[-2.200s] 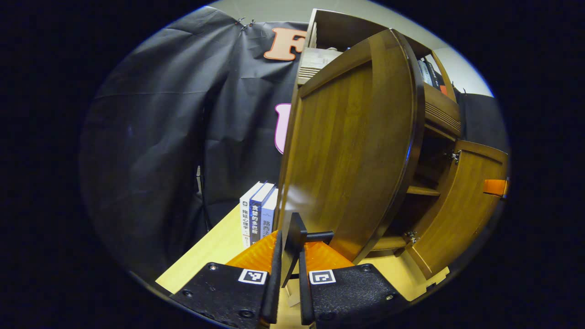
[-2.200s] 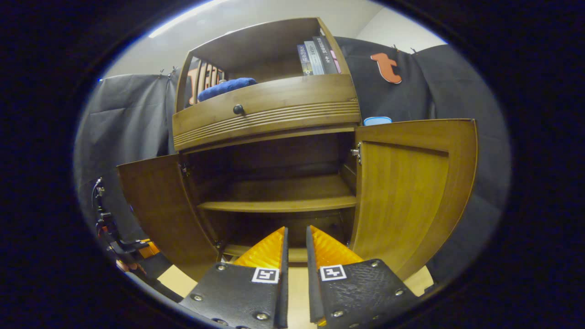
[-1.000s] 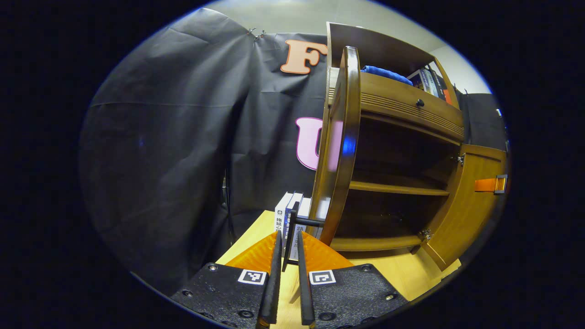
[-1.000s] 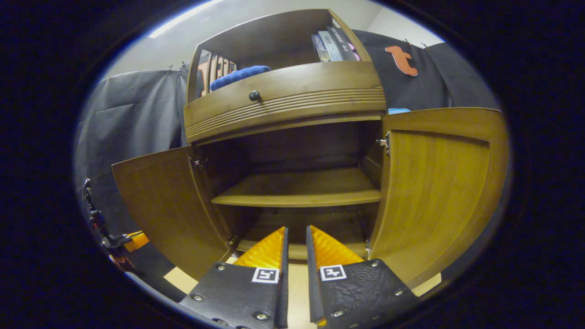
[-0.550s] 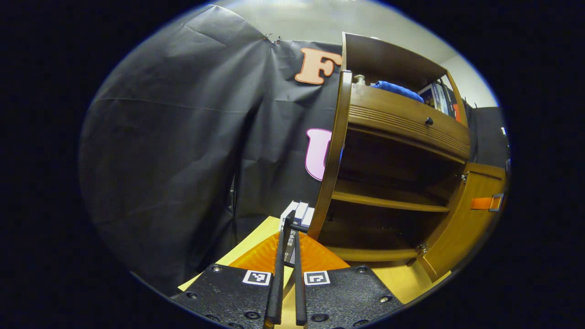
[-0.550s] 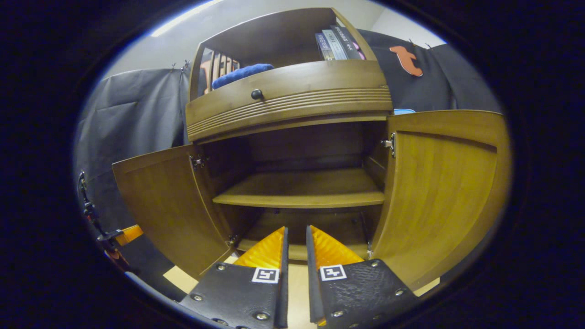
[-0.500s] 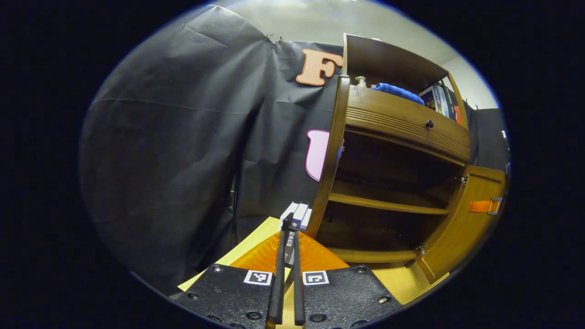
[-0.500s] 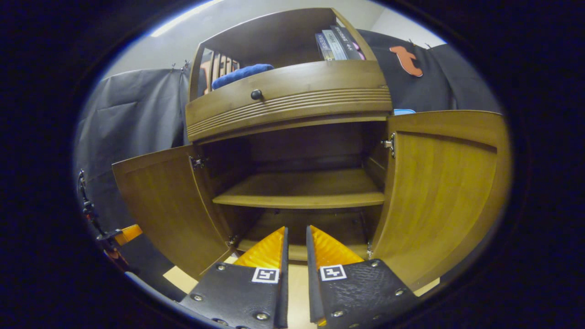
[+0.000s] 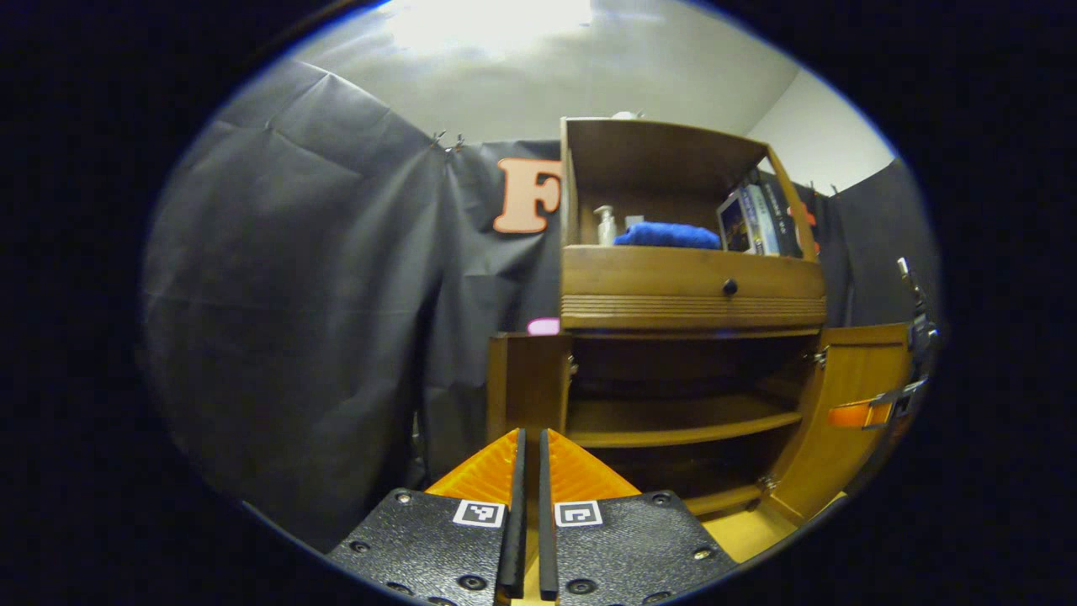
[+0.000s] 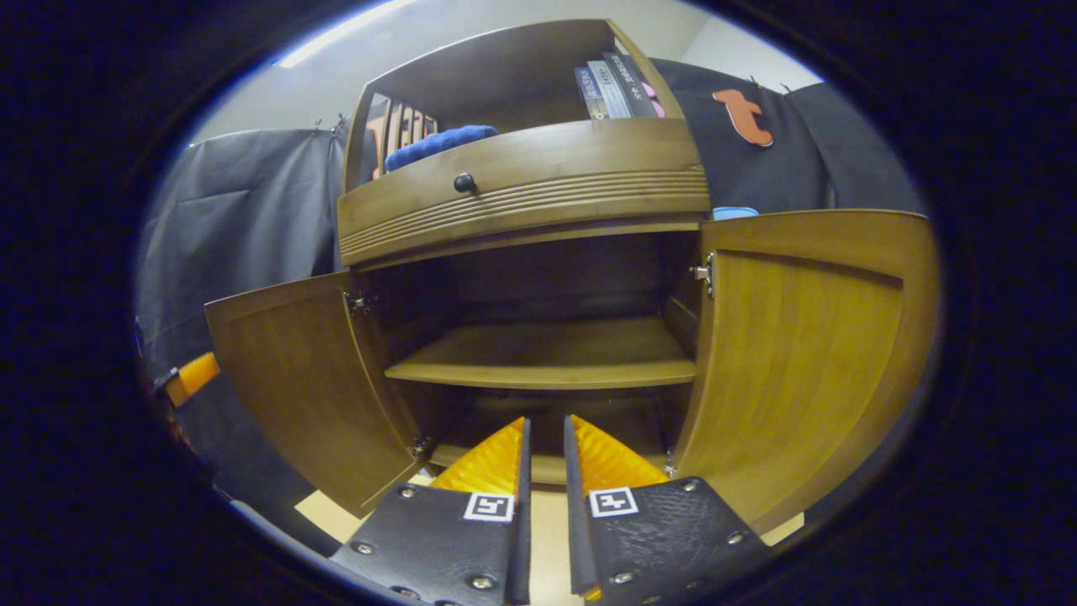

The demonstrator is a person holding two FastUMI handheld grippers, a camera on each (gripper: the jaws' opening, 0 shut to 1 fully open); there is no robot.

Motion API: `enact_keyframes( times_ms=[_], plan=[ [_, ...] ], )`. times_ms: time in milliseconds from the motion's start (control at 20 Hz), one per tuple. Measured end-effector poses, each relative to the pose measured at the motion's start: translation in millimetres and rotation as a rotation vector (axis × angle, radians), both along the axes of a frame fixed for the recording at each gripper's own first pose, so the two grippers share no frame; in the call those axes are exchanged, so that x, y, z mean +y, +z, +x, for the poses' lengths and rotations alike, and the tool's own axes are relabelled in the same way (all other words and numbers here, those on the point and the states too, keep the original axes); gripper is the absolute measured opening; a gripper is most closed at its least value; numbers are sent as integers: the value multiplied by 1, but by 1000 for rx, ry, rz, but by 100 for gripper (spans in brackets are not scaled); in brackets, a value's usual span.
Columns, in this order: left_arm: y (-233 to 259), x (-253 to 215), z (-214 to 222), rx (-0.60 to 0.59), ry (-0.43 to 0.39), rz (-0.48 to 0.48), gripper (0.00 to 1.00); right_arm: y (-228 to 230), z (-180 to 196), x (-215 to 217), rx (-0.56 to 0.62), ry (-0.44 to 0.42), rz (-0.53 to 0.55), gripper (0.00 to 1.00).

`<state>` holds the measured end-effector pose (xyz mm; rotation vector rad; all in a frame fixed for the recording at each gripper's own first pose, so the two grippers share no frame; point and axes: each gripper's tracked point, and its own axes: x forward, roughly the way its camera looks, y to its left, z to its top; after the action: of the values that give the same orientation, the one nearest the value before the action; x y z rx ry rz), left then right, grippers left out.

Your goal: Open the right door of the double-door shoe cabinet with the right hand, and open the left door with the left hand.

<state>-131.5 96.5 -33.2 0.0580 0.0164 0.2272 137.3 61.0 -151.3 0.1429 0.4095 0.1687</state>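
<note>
The brown wooden shoe cabinet (image 10: pixel 522 181) has both lower doors swung wide. In the right gripper view the left door (image 10: pixel 294 379) and the right door (image 10: pixel 808 353) flank a bare inner shelf (image 10: pixel 547 358). My right gripper (image 10: pixel 544 421) is shut on nothing, low in front of the opening. In the left gripper view the cabinet (image 9: pixel 690 286) stands farther off, with its left door (image 9: pixel 526 383) just beyond my left gripper (image 9: pixel 528 433), which is shut and holds nothing. The right gripper (image 9: pixel 875 410) shows in front of the right door (image 9: pixel 841 438).
Above the doors is a drawer with a black knob (image 10: pixel 464 182). The top shelf holds a blue cloth (image 9: pixel 669 235), a pump bottle (image 9: pixel 602 225) and books (image 9: pixel 757 220). The cabinet stands on a light wooden tabletop (image 9: pixel 740 534). Black cloth hangs behind.
My left gripper has let go of the left door's handle and drawn back, so the cabinet now looks farther off. The left door stays wide open. The right gripper has hardly moved.
</note>
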Motion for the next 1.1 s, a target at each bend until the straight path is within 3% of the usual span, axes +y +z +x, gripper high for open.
enact_keyframes(
  times_ms=[650, 950, 1100],
  plan=[
    [-10, -140, 86, 40, -357, -145, 8, 94, -39, -19, -234, -130, -34, 18],
    [-13, -156, 92, 56, -393, -132, 8, 101, -39, -16, -265, -146, -81, 18],
    [-13, -150, 92, 49, -384, -126, 17, 105, -37, -13, -282, -157, -77, 18]
  ],
)
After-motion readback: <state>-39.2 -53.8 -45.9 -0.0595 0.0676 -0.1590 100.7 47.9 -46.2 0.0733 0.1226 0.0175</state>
